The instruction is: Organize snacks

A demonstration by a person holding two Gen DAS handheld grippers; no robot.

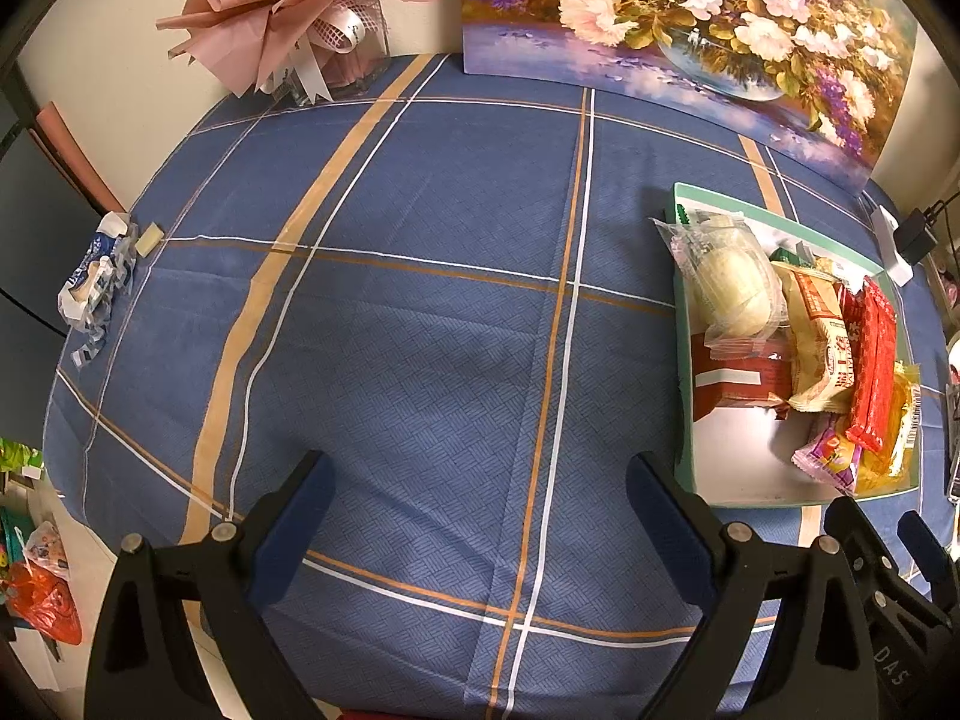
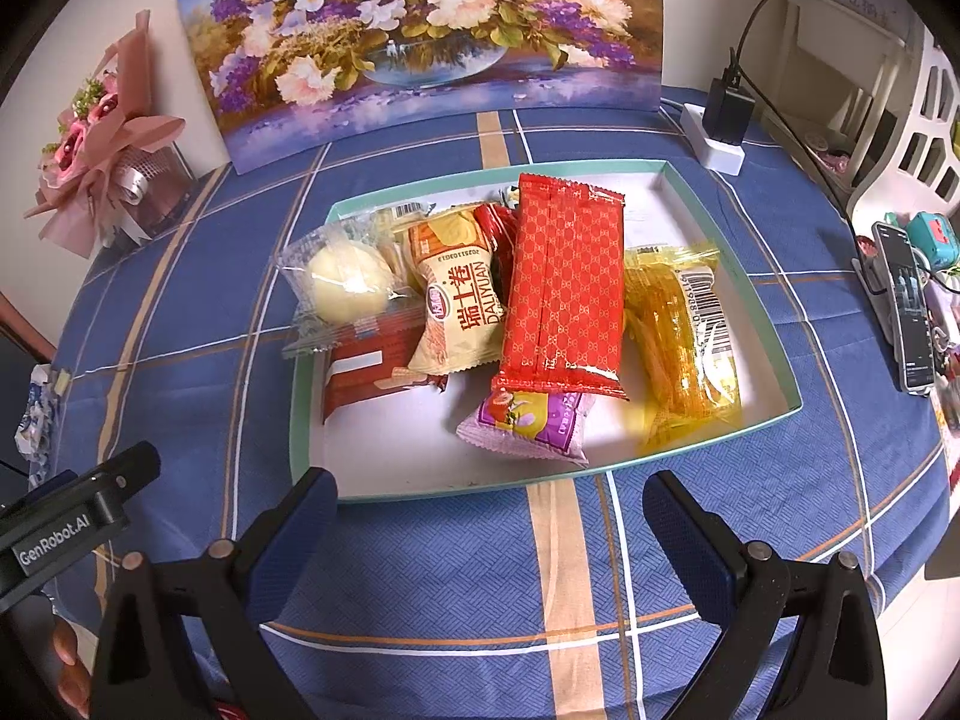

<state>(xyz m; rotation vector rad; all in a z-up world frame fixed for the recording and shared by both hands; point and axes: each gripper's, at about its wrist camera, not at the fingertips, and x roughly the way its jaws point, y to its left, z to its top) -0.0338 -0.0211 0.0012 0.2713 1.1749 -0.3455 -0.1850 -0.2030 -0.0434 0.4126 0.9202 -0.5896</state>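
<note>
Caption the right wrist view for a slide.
Open right gripper faces a green-rimmed tray piled with wrapped snacks.

Two low fisheye views look forward over a blue checked tablecloth (image 1: pixel 420 300). The left faces bare cloth; the right faces the snack tray (image 2: pixel 774 354). Both share tray and flower painting (image 2: pixel 420 30).

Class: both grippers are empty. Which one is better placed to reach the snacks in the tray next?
Probably the right gripper: open, facing the tray and its purple packet. The left gripper faces bare tablecloth.
</note>
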